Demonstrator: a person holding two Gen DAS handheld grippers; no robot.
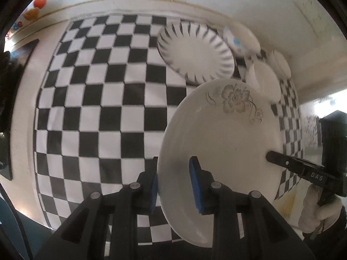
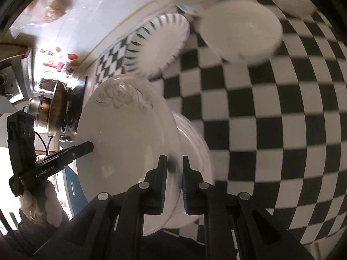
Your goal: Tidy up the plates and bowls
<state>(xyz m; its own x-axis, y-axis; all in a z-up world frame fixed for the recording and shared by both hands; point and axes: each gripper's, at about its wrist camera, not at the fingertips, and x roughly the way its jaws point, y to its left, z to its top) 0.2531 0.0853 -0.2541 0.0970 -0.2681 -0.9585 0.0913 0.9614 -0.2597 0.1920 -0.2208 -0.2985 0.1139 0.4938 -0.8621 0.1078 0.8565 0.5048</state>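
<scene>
A white plate with a grey flower print (image 1: 225,134) is held tilted above the checkered cloth. My left gripper (image 1: 175,179) is shut on its left rim. My right gripper (image 2: 174,169) is shut on the opposite rim of the same plate (image 2: 125,130). The right gripper's finger shows in the left wrist view (image 1: 290,164); the left gripper's finger shows in the right wrist view (image 2: 73,153). Another plate (image 2: 195,149) lies just under the held one. A white plate with dark blue rim strokes (image 1: 195,52) lies farther back, also in the right wrist view (image 2: 156,43). A white bowl (image 2: 240,32) stands beyond.
The black-and-white checkered cloth (image 1: 104,99) covers the table. More white bowls (image 1: 266,82) and a dish with a blue print (image 1: 238,41) sit at the back right. Metal pots (image 2: 49,108) and a wall with fruit stickers (image 2: 65,62) lie off the table's left side.
</scene>
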